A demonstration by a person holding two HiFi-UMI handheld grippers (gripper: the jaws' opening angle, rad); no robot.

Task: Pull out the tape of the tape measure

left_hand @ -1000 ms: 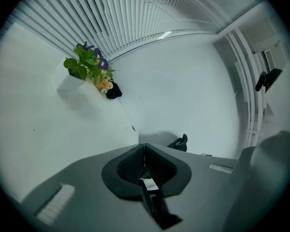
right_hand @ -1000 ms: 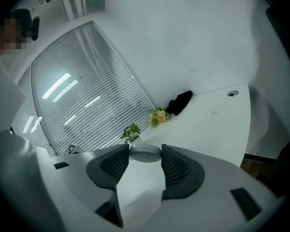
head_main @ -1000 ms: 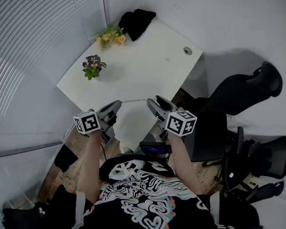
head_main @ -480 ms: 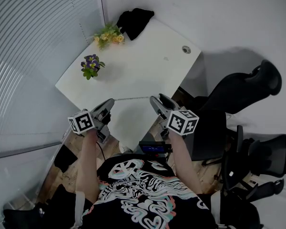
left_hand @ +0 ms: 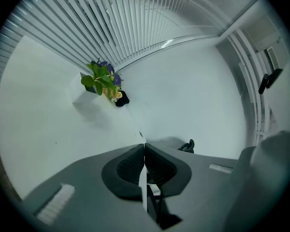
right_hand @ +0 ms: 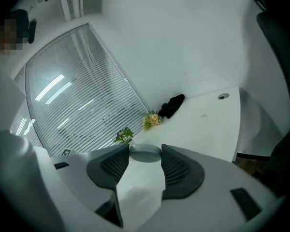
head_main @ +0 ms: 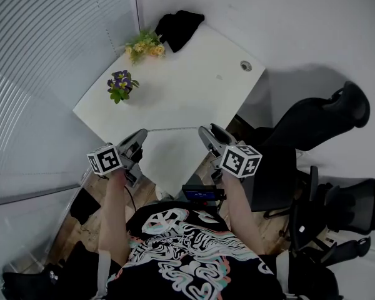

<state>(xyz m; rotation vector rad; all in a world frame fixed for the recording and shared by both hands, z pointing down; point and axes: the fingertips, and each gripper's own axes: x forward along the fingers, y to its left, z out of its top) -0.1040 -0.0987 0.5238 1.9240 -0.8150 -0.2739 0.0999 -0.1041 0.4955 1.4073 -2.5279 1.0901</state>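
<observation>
Tape measure (right_hand: 144, 154): small round flat grey case, up in the air over the near edge of the white desk (head_main: 194, 74), pinched edge-on at the tips of the right gripper (head_main: 206, 131). Its jaws are apart only by the case's width, with pads on both sides. Left gripper (left_hand: 144, 146) is fully closed, nipping what looks like the end of the thin pale tape (head_main: 172, 129), a fine line running between the two grippers' tips. My read is that the case is light and smooth and can twist or squirt out of the pads. The tape is floppy, likely spring-returned, and kinks if pulled off-axis. Hold the case across its flat faces, hold the tape by its end tab, and pull straight out of the slot.
</observation>
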